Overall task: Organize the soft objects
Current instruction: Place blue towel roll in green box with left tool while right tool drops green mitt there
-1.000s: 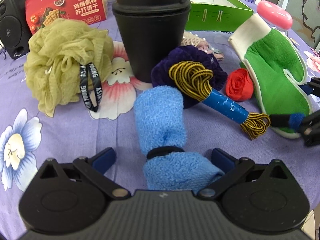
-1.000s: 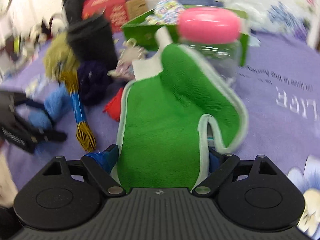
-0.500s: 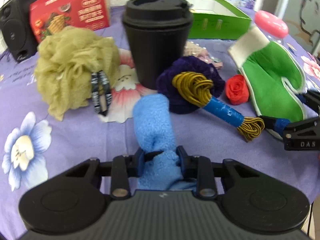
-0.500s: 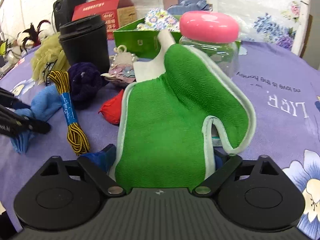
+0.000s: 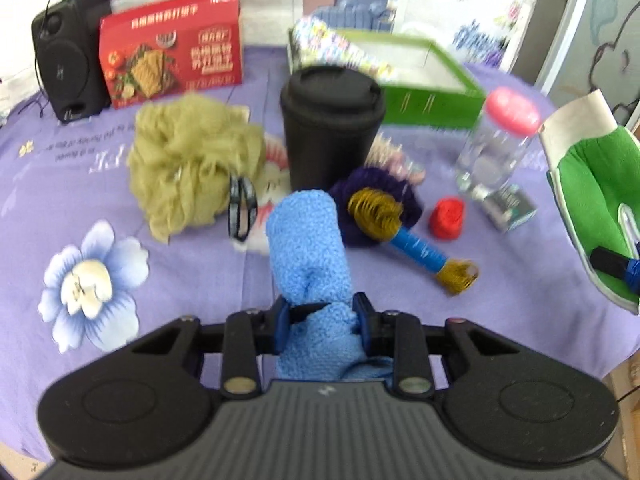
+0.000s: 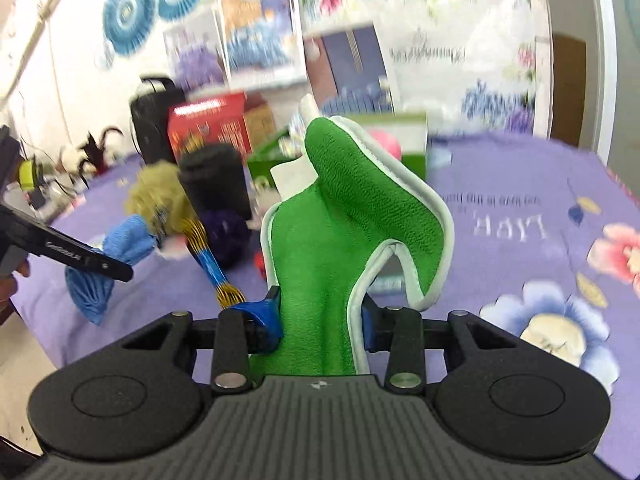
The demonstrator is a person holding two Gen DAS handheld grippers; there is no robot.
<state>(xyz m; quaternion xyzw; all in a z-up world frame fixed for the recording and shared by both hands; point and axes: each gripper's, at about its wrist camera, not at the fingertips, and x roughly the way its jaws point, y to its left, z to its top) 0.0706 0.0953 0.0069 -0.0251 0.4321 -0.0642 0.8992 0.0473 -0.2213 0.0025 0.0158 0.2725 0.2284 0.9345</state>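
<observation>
My left gripper (image 5: 321, 314) is shut on a rolled blue towel (image 5: 308, 240) and holds it above the purple cloth; the towel also shows in the right wrist view (image 6: 120, 242). My right gripper (image 6: 320, 312) is shut on a green mitt with white trim (image 6: 352, 216), lifted off the table; the mitt shows at the right edge of the left wrist view (image 5: 596, 184). On the table lie an olive mesh bath pouf (image 5: 188, 160), a dark purple knit piece (image 5: 376, 196), a yellow-black cord bundle with a blue wrap (image 5: 412, 240) and a red fabric rose (image 5: 448, 218).
A black lidded cup (image 5: 332, 124) stands mid-table. Behind it sit an open green box (image 5: 420, 80), a red cracker box (image 5: 172, 48) and a black speaker (image 5: 68, 52). A clear jar with a pink lid (image 5: 496, 148) stands at the right.
Both grippers closed and rose: the left shut on the blue towel and lifted it, the right shut on the green mitt and lifted it away from the jar.
</observation>
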